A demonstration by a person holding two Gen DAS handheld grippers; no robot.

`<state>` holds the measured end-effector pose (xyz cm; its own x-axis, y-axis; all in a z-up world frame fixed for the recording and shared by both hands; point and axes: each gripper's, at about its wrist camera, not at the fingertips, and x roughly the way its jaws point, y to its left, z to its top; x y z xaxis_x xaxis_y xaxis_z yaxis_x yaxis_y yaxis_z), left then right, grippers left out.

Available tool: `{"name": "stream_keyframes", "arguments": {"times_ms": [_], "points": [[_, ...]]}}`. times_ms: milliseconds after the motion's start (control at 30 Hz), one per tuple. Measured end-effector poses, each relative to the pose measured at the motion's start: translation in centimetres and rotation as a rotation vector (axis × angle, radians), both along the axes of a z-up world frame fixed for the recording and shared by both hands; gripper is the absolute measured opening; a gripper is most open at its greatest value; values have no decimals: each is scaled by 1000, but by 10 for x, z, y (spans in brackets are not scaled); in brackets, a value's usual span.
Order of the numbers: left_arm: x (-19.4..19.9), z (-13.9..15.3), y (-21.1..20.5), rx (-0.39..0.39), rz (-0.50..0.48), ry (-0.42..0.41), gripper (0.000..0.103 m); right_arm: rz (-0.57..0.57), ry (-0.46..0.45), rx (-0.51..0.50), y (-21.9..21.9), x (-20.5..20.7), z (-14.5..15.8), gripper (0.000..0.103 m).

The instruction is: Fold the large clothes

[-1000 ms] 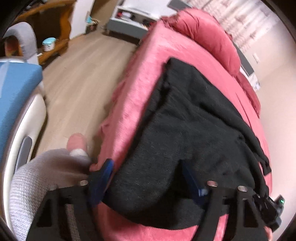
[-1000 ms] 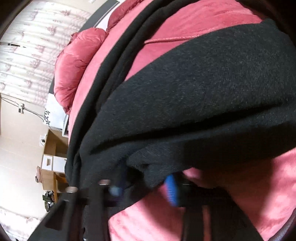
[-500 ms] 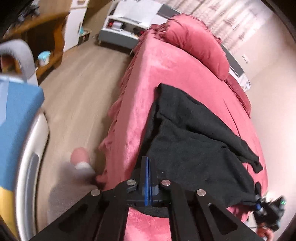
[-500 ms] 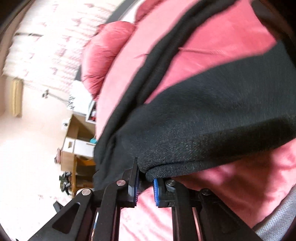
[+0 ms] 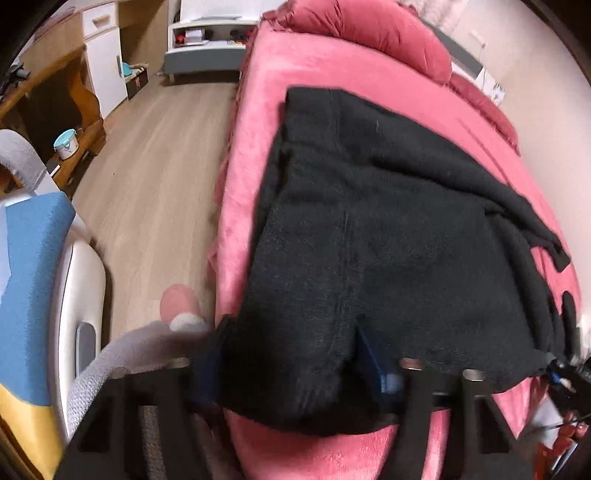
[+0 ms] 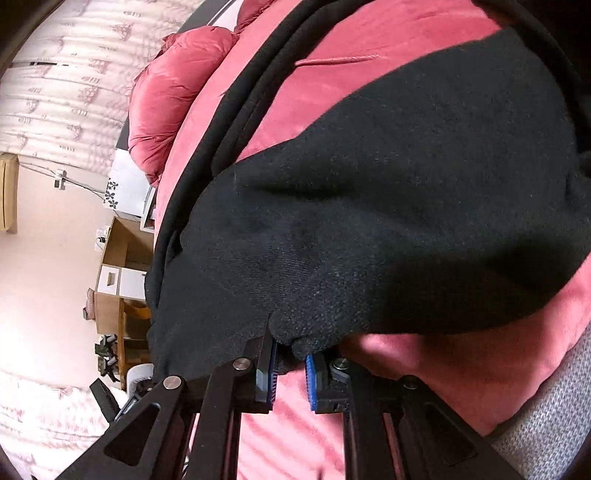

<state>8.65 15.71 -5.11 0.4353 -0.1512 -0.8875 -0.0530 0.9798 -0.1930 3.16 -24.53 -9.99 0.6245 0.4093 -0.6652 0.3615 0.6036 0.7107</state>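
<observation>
A large black knit garment (image 5: 369,221) lies spread on the pink bed cover (image 5: 325,70). My left gripper (image 5: 291,332) is at the garment's near edge. Its jaws are opening, and a thick fold of black cloth fills the gap between the blue fingers (image 5: 373,358). In the right wrist view the garment (image 6: 369,184) hangs over the pink cover (image 6: 424,380). My right gripper (image 6: 291,350) is shut on its hem, a small bulge of black cloth pinched at the tips. A red pillow (image 5: 369,29) lies at the bed's far end.
Wood floor (image 5: 155,166) runs along the bed's left side. A person's pink slipper (image 5: 179,299) and grey knit leg (image 5: 122,354) stand by the bed edge. A blue and white chair (image 5: 37,258) is at the left, with a wooden desk (image 5: 55,92) behind it.
Half a second ago the left gripper was shut and held back from the garment. It has since dropped onto the near edge with its jaws wide around a fold. The right gripper keeps its hold on the hem.
</observation>
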Motion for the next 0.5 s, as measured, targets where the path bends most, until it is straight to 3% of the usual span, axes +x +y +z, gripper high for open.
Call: {"name": "stream_keyframes", "arguments": {"times_ms": [67,133,233,400,500], "points": [[0,6,-5,-9,-38,-14,33,11,-9,-26,1,-1,2,12],[-1,16,-2,-42,-35,-21,28,22,-23,-38,3,4,15,12],[-6,40,9,-111,-37,-55,27,42,-54,-15,-8,-12,22,12],[-19,74,31,-156,-35,-82,26,163,-138,6,-2,-26,62,12],[-25,63,41,-155,-49,-29,27,245,-111,-46,3,-31,67,12]]}}
